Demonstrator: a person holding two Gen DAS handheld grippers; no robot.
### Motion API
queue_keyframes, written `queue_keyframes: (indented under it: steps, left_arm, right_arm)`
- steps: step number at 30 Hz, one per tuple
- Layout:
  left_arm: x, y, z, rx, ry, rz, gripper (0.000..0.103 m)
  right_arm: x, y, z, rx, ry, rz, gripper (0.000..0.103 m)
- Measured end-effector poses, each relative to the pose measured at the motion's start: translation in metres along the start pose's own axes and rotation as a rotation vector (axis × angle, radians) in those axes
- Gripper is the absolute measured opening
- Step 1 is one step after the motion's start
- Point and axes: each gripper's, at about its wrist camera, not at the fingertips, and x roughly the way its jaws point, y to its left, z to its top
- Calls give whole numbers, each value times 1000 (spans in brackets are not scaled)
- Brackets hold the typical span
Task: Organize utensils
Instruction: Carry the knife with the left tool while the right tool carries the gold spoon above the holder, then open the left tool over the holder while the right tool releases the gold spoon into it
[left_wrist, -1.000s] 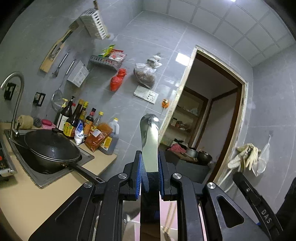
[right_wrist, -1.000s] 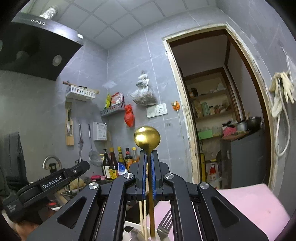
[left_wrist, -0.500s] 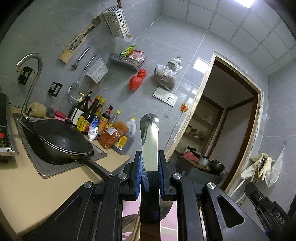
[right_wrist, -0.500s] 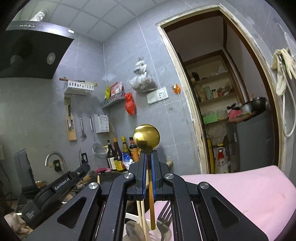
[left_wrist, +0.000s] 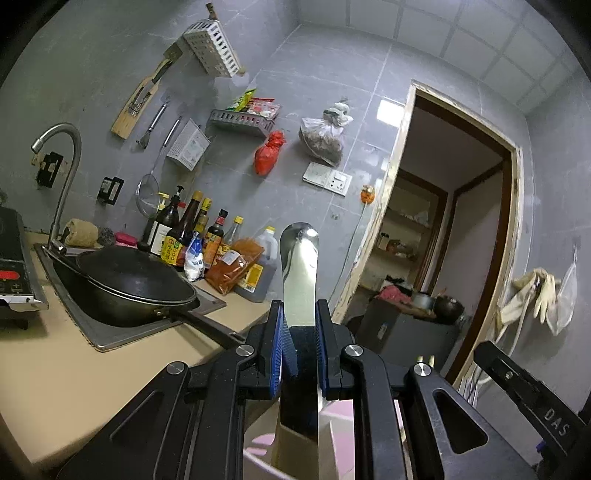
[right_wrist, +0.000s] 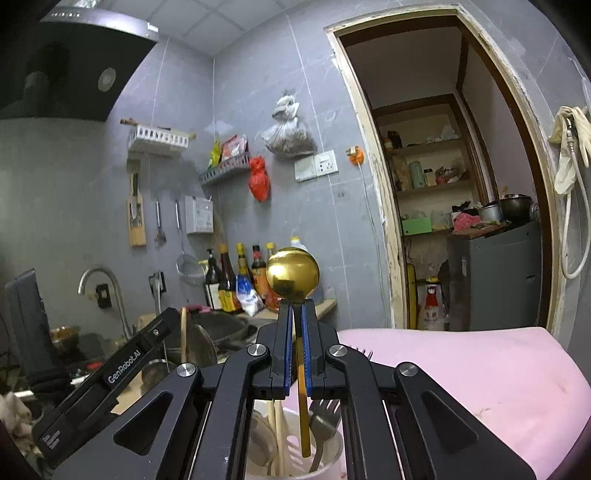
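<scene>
Left gripper (left_wrist: 299, 332) points up and forward, blue-padded fingers (left_wrist: 277, 345) closed in on a flat silver blade that sticks up between them. Right gripper (right_wrist: 294, 334) likewise angled upward, fingers (right_wrist: 286, 347) pinched on a thin gold handle. Each gripper's black body shows at the edge of the other's view: right one low at far right, left one low at left. Neither hand visible.

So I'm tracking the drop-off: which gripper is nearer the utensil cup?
Right. The right gripper hangs directly over the utensil cup, lowering the gold spoon. The left gripper holds a knife; no cup visible there.
</scene>
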Motion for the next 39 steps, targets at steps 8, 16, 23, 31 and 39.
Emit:
queue_keyframes:
  steps: [8, 16, 23, 31, 39]
  left_arm:
    - [-5, -8, -13, 64, 41, -19, 13]
    - [-13, -1, -10, 54, 75, -64, 16]
    - [-16, 8, 1, -1, 124, -106, 24]
    - [-27, 8, 6, 36, 200, -65, 26]
    - [-47, -1, 9, 76, 231, -62, 43]
  right_arm:
    - [2, 2, -10, -21, 37, -15, 4]
    - [1, 3, -11, -17, 42, -1, 20]
    - [-4, 3, -6, -3, 29, 9, 24]
    - [-11, 8, 2, -23, 23, 14, 38]
    - [-44, 0, 16, -19, -11, -36, 60]
